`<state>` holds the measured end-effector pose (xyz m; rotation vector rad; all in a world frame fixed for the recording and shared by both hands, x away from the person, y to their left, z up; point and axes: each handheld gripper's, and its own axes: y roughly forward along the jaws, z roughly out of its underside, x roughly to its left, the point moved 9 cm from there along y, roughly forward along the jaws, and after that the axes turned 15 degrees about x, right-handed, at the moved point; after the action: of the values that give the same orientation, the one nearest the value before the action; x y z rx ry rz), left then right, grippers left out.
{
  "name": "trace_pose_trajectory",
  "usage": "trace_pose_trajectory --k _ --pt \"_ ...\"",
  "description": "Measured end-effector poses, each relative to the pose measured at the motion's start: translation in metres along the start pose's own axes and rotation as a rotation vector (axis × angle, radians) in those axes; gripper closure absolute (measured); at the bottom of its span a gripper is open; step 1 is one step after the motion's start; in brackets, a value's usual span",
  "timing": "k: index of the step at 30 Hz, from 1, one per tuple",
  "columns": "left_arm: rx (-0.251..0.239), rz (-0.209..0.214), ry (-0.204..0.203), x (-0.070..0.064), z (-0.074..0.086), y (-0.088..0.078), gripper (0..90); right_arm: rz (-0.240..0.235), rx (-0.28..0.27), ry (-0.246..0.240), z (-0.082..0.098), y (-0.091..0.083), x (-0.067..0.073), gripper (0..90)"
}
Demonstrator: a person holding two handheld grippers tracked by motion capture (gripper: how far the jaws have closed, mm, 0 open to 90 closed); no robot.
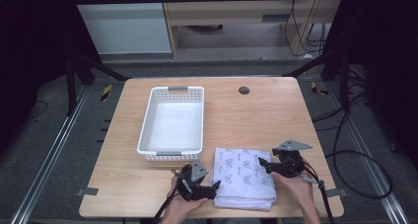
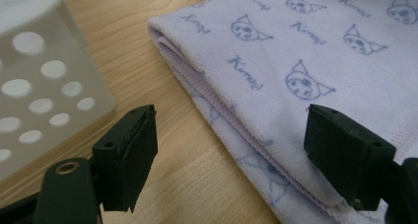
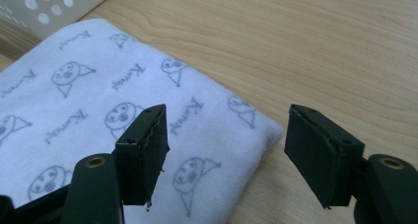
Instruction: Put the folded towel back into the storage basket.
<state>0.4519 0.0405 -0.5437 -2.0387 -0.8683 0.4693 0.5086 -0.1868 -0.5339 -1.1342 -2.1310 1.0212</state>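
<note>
A folded towel [image 1: 244,178] printed with small cat faces lies on the near part of the wooden table [image 1: 256,115], just right of the white perforated basket [image 1: 172,123]. The left gripper [image 1: 215,187], jaws spread and holding nothing, straddles the towel's left folded edge. The right gripper [image 1: 261,163], likewise released, brackets the towel's right corner without pressing it.
</note>
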Motion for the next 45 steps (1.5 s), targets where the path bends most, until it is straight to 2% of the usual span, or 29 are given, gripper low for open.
trace_pose_trajectory --k 7,13,21,27,29,34,38,45 --pt "0.015 0.003 -0.007 -0.005 0.001 0.008 19.6 -0.003 0.027 0.012 0.006 0.006 -0.004 34.4" --pt "0.024 0.015 -0.031 -0.006 0.003 0.013 19.3 -0.008 0.063 0.006 0.011 0.013 -0.005 35.6" --pt "0.022 0.027 -0.045 -0.008 0.004 0.018 19.9 -0.034 0.076 0.035 0.014 0.018 -0.005 37.1" --pt "0.03 0.08 -0.096 -0.007 0.004 0.022 19.9 -0.042 0.082 0.043 0.014 0.02 -0.005 38.8" --pt "0.032 0.081 -0.084 -0.007 0.004 0.022 20.7 -0.043 0.084 0.047 0.014 0.02 -0.005 39.4" --pt "0.038 0.087 -0.073 -0.009 0.003 0.022 23.8 -0.081 0.089 0.083 0.016 0.022 -0.005 41.1" --pt "0.039 0.094 -0.065 -0.011 0.002 0.023 25.0 -0.091 0.088 0.082 0.016 0.022 -0.005 42.5" --pt "0.049 0.121 -0.05 -0.015 0.001 0.022 36.2 -0.115 0.09 0.088 0.015 0.022 -0.003 50.7"
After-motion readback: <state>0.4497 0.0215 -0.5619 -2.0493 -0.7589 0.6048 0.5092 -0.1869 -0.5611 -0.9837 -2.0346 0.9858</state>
